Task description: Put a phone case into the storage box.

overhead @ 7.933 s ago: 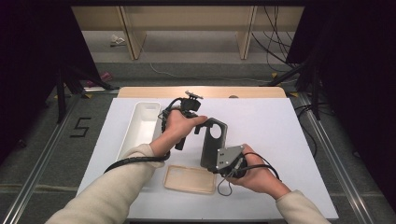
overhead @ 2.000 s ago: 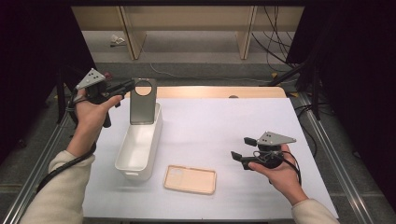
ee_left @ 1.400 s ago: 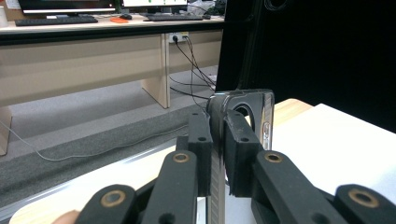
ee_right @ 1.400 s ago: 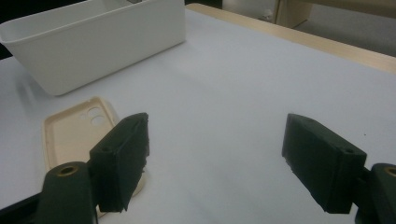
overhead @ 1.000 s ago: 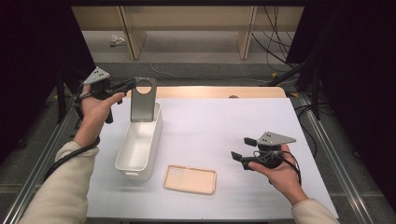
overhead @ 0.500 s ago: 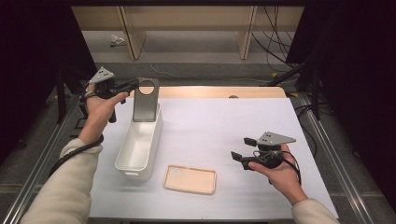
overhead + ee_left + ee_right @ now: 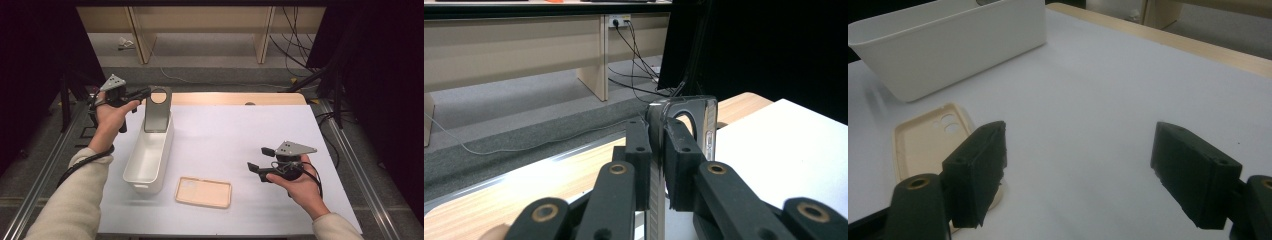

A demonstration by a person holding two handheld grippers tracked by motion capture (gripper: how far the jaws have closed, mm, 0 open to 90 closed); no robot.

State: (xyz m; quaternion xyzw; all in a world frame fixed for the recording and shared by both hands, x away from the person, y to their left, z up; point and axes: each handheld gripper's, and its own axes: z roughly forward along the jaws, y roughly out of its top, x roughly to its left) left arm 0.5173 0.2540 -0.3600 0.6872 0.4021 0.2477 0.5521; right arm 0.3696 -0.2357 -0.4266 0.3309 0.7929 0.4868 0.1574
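Note:
A dark grey phone point(image 7: 156, 117) with a round cutout near its top hangs upright over the far end of a white bin point(image 7: 150, 160). My left gripper point(image 7: 145, 92) is shut on the phone's upper edge. In the left gripper view the jaws point(image 7: 656, 135) clamp the phone point(image 7: 701, 115) edge-on. A beige phone case point(image 7: 204, 192) lies flat on the white table beside the bin's near end. My right gripper point(image 7: 260, 159) is held low over the table right of the case, open with nothing in it. In the right gripper view its jaws point(image 7: 1080, 170) stand wide, with the case point(image 7: 923, 142) and bin point(image 7: 958, 45) at left.
The white table top point(image 7: 250, 125) has a wooden strip point(image 7: 240, 98) along its far edge. Metal rails point(image 7: 350, 160) run down both sides. Cables point(image 7: 295, 45) and wooden furniture legs stand on the floor beyond.
Earlier both grippers held the phone together at mid-table. Since then the left gripper has carried it to the bin's far end and over the last second eased it slightly right. The right gripper stayed still.

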